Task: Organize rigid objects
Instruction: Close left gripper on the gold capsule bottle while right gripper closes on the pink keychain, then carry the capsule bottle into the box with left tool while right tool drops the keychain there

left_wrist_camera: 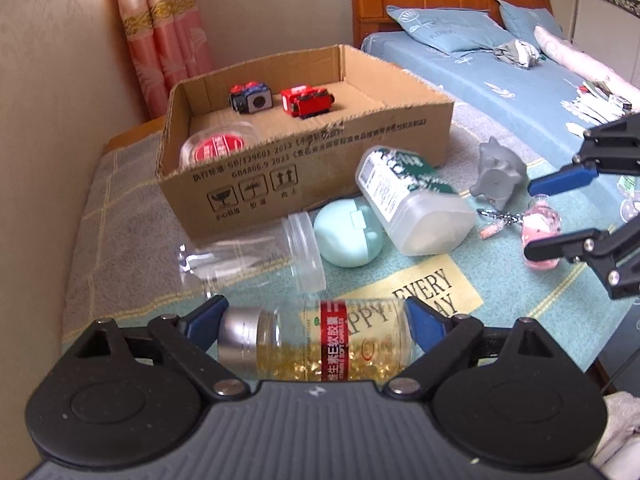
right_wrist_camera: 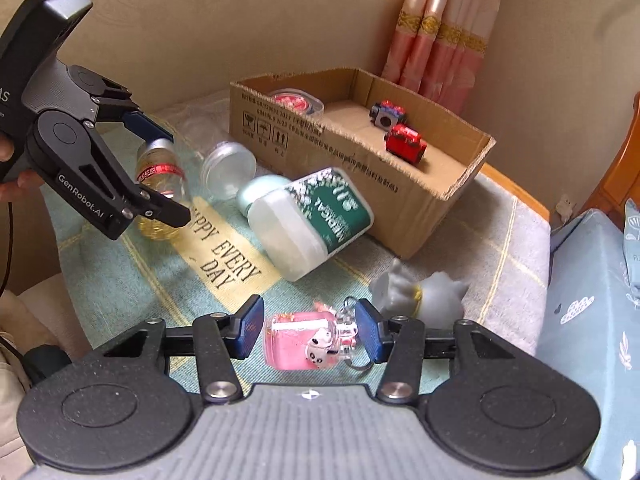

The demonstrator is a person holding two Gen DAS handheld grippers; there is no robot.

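— Where does the capsule bottle (left_wrist_camera: 316,342) sit relative to the cardboard box (left_wrist_camera: 304,184)?

— In front of it, lying on its side on the surface (left_wrist_camera: 120,216), between the fingers of the left gripper (left_wrist_camera: 316,326). The fingers stand at its silver cap and its base, so the grip runs lengthwise; whether they already press on it I cannot tell.

— And the other one?

— The right gripper (right_wrist_camera: 310,330) is spread around the pink keychain bottle (right_wrist_camera: 308,340), out to the right of the box, just beside the grey figurine (right_wrist_camera: 424,300). The pads sit apart from it, so nothing is clamped yet.

— Why the box?

— It looks like the collecting bin (two toy cars (left_wrist_camera: 280,100) and a round red-lidded tub (left_wrist_camera: 218,146) already lie inside). The green-labelled bottle (left_wrist_camera: 408,200), mint case (left_wrist_camera: 348,236) and clear jar (left_wrist_camera: 256,254) lie against its front wall.
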